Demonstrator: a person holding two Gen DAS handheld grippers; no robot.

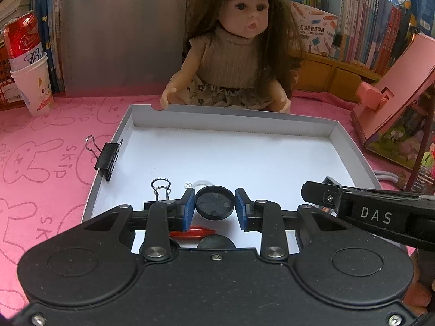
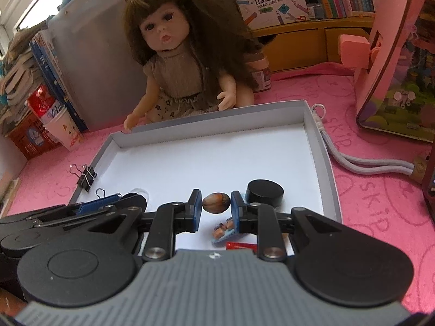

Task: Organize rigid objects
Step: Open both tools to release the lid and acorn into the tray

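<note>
A shallow white box tray (image 1: 233, 114) (image 2: 214, 110) lies on the pink cloth. My left gripper (image 1: 214, 203) holds a black round cap (image 1: 214, 202) between its blue pads, low over the tray's near part. My right gripper (image 2: 216, 203) holds a brown nut-like object (image 2: 216, 202) between its pads. In the tray lie a second black round cap (image 2: 265, 192), a small figure on a blue base (image 2: 224, 229), a red piece (image 1: 193, 232) (image 2: 240, 245), a binder clip (image 1: 160, 187) and a clear small piece (image 1: 199, 182). The right gripper's body (image 1: 380, 212) shows at right in the left wrist view.
A black binder clip (image 1: 107, 156) (image 2: 86, 177) is clipped on the tray's left wall. A doll (image 1: 236, 43) (image 2: 179, 62) sits behind the tray. A paper cup (image 1: 34, 87) with a can stands at left. A pink stand (image 1: 394, 89) and a grey cord (image 2: 361, 163) are at right.
</note>
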